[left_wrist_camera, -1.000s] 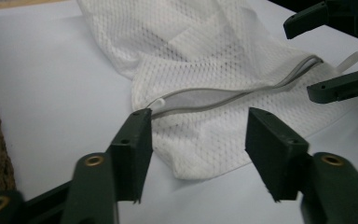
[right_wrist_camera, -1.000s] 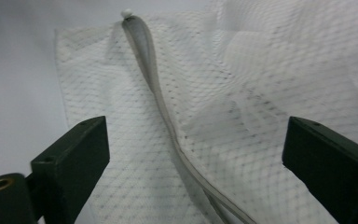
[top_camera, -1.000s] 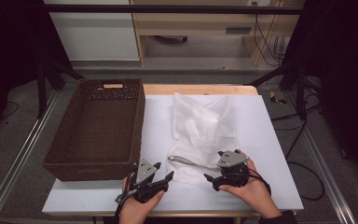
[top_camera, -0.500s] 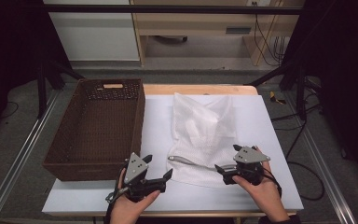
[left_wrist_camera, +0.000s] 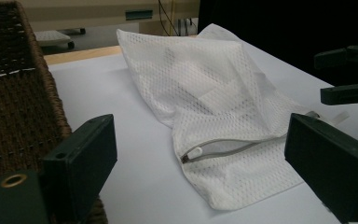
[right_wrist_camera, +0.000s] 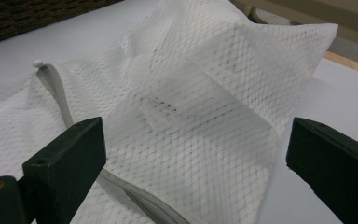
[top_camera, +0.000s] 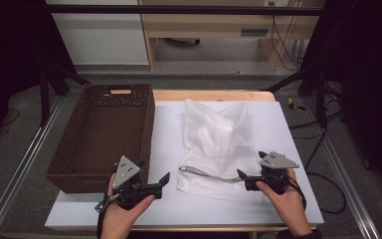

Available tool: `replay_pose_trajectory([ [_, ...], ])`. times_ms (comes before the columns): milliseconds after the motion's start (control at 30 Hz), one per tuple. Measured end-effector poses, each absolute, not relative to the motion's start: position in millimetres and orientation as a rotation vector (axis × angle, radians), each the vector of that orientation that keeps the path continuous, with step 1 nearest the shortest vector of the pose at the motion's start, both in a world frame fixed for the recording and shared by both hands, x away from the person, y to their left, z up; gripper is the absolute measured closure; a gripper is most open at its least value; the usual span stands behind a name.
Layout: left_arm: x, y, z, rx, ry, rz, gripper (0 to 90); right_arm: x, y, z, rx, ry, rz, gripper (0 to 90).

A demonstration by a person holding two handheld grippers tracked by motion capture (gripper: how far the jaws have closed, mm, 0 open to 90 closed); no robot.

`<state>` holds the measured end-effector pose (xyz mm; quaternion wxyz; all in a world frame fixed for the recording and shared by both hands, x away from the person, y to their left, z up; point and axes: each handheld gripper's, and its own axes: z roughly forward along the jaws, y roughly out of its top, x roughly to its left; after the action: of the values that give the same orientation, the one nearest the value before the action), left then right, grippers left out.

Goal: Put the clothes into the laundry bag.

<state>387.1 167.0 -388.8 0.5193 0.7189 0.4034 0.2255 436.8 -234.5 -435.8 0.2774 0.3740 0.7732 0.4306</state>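
Observation:
A white mesh bag [top_camera: 219,139] lies on the white table [top_camera: 166,124], its grey zipper [top_camera: 206,173] running along the near edge. My left gripper [top_camera: 154,172] hovers near the bag's front left corner; its jaws have just been opening and nothing is between them. In the left gripper view the bag [left_wrist_camera: 205,88] and zipper [left_wrist_camera: 223,149] lie beyond the open left gripper [left_wrist_camera: 200,140]. My right gripper [top_camera: 251,167] is at the bag's front right edge, open. In the right gripper view, mesh [right_wrist_camera: 205,93] lies beyond the spread right gripper [right_wrist_camera: 193,140].
A dark brown wicker basket [top_camera: 104,134] stands on the table's left side, close beside my left gripper. The right gripper [left_wrist_camera: 349,74] appears at the far right of the left gripper view. Bare table runs in front of the bag, with metal rails on both sides.
My left gripper has lifted and drawn back left from the bag's corner, its jaws spreading wide. My right gripper has slid to the right along the bag's near edge.

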Motion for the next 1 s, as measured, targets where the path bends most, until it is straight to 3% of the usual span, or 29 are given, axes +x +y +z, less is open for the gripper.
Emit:
replay_pose_trajectory([
  [1000, 389, 251, -364, 1.555, 1.14, 0.709, 7.3, 446, -277, -441, 1.186, 1.964, 1.127, 4.9],
])
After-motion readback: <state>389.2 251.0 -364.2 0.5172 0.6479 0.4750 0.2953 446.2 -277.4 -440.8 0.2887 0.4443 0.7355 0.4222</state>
